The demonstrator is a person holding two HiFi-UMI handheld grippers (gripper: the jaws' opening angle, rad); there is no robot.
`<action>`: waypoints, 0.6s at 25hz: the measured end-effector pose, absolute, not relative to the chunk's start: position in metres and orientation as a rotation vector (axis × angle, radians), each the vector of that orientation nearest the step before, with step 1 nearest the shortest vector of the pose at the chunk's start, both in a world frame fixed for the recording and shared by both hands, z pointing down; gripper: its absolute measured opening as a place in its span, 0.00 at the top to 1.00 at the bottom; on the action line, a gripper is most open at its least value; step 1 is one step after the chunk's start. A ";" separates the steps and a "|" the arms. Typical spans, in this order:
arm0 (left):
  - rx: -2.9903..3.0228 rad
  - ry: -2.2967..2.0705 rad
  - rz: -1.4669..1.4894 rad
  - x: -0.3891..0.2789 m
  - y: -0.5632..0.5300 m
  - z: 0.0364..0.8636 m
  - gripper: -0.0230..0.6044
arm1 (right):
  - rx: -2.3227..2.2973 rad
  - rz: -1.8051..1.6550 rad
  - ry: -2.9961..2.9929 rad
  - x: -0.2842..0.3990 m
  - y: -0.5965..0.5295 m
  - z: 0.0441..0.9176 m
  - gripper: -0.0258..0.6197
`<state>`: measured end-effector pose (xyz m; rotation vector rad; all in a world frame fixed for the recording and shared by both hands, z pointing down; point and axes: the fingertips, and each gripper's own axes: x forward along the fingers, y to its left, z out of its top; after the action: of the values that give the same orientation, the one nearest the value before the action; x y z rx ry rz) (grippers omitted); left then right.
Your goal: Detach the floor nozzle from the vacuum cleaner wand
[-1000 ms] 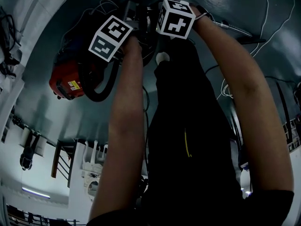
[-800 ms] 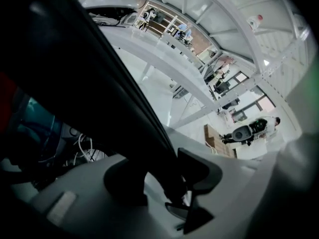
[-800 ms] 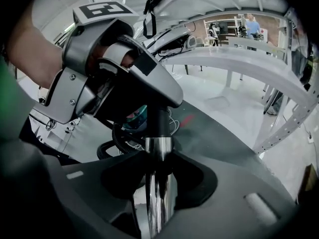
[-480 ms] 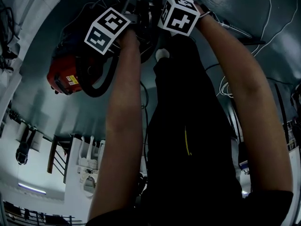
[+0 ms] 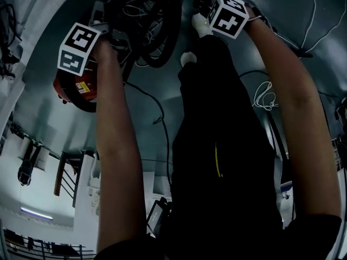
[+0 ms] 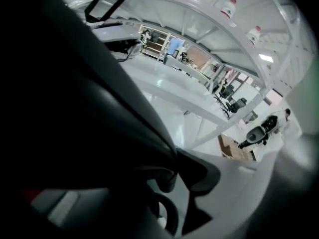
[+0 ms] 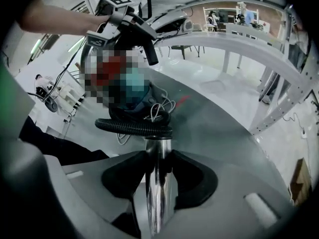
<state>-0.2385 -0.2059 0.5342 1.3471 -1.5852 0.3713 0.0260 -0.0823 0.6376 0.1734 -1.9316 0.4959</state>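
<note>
**A:** Red vacuum cleaner (image 5: pixel 76 91) on the floor, hose (image 7: pixel 132 127) feeding the wand (image 7: pixel 158 153) — right gripper (image 7: pixel 158 178) clamped on that. Floor nozzle?

**B:** Probably the dark bulk (image 6: pixel 75 108) the left gripper (image 6: pixel 159 183) is closed on, well apart. Looks detached — just needs setting down.

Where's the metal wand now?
In the right gripper view, bottom centre: the wand is clamped in the right gripper, with the black ribbed hose just beyond it.
</note>
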 end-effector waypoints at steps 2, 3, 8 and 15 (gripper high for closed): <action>1.399 -1.528 0.436 -0.214 -0.195 0.541 0.71 | 0.157 0.497 -1.954 0.011 -0.079 0.632 0.70; 1.414 -1.500 0.463 -0.202 -0.188 0.546 0.71 | 0.154 0.503 -1.980 -0.001 -0.078 0.626 0.70; 1.398 -1.415 0.471 -0.169 -0.166 0.562 0.71 | 0.141 0.494 -2.040 -0.035 -0.082 0.614 0.69; 1.363 -1.370 0.484 -0.156 -0.148 0.575 0.70 | 0.164 0.493 -2.043 -0.040 -0.083 0.614 0.72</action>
<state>-0.1557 -0.1475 0.5750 1.3635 -1.3698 0.4844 -0.0402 -0.0827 0.6137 0.1638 -2.0432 0.4932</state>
